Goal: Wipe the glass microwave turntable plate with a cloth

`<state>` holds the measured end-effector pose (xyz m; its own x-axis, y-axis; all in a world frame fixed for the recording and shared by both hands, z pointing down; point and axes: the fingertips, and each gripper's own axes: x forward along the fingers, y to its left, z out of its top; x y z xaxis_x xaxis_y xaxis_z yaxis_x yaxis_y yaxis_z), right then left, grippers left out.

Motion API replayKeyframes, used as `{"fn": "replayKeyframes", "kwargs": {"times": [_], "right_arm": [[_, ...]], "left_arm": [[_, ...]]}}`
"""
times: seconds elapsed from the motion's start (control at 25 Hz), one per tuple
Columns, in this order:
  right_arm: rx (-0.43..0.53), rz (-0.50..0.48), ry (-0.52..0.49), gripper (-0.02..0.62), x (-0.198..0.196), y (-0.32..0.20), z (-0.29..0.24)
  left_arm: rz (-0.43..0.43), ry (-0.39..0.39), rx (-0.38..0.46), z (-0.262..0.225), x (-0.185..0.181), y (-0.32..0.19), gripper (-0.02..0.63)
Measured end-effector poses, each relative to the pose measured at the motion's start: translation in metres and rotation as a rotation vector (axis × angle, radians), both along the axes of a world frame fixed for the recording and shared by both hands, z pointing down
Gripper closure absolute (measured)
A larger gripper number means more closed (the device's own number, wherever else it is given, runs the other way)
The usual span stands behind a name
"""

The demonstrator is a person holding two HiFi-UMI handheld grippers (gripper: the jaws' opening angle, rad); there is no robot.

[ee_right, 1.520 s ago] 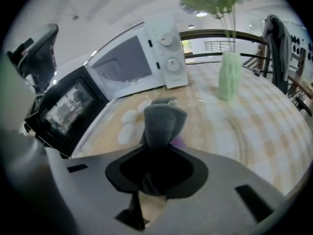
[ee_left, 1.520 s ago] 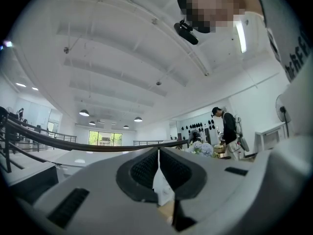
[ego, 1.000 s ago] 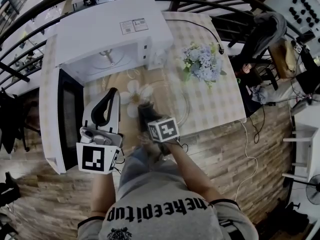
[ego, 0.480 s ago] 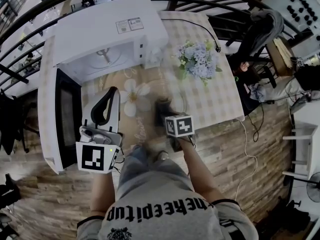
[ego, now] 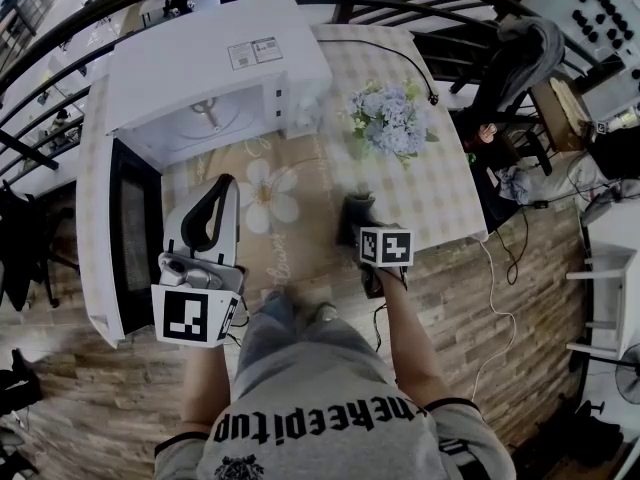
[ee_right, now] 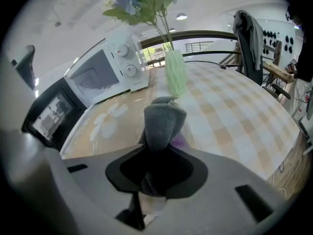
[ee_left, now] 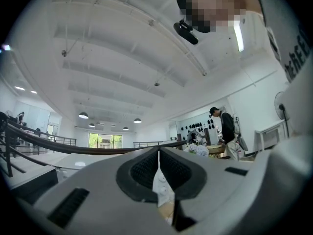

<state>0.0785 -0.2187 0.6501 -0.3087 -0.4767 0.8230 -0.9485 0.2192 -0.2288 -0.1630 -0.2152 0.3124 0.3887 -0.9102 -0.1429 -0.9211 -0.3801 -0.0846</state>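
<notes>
The clear glass turntable plate (ego: 290,206) lies on the flower-print mat in front of the open microwave (ego: 215,63); its rim is faint. A grey cloth (ee_right: 164,119) sticks out of my right gripper (ee_right: 157,168), which is shut on it. In the head view the right gripper (ego: 357,223) hovers over the checked tablecloth, right of the flower print, near the table's front edge. My left gripper (ego: 222,186) is held upright in front of the microwave door; its pads (ee_left: 146,168) meet with nothing between them.
The microwave door (ego: 135,233) swings out to the left. A vase of blue-white flowers (ego: 388,123) stands just behind the right gripper. A black cable (ego: 400,48) crosses the table's back. A chair draped with clothes (ego: 520,58) stands to the right.
My right gripper has carried the cloth to the right, from over the flower print to the checked cloth near the vase. The left gripper has stayed put.
</notes>
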Motion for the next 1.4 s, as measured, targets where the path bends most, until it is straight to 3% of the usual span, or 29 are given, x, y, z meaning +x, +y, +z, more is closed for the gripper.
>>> {"fn": "replayKeyframes", "kwargs": {"times": [0.36, 0.64, 0.8, 1.08, 1.4], "right_arm": [[-0.004, 0.005, 0.028, 0.502, -0.003, 0.002, -0.006], [-0.014, -0.191, -0.141, 0.502, -0.102, 0.04, -0.023], [-0.055, -0.305, -0.146, 0.502, -0.142, 0.064, -0.011], [-0.075, -0.307, -0.167, 0.503, -0.135, 0.065, -0.004], [-0.054, -0.244, -0.149, 0.503, -0.089, 0.06, -0.002]], "left_arm": [[-0.005, 0.001, 0.002, 0.0, 0.001, 0.005, 0.594], [-0.004, 0.004, -0.004, 0.003, 0.005, 0.005, 0.594], [-0.011, 0.0, -0.01, 0.004, 0.005, 0.006, 0.594], [-0.037, -0.007, -0.02, 0.007, 0.002, 0.011, 0.594], [-0.048, -0.01, -0.014, 0.004, 0.009, 0.018, 0.594]]}}
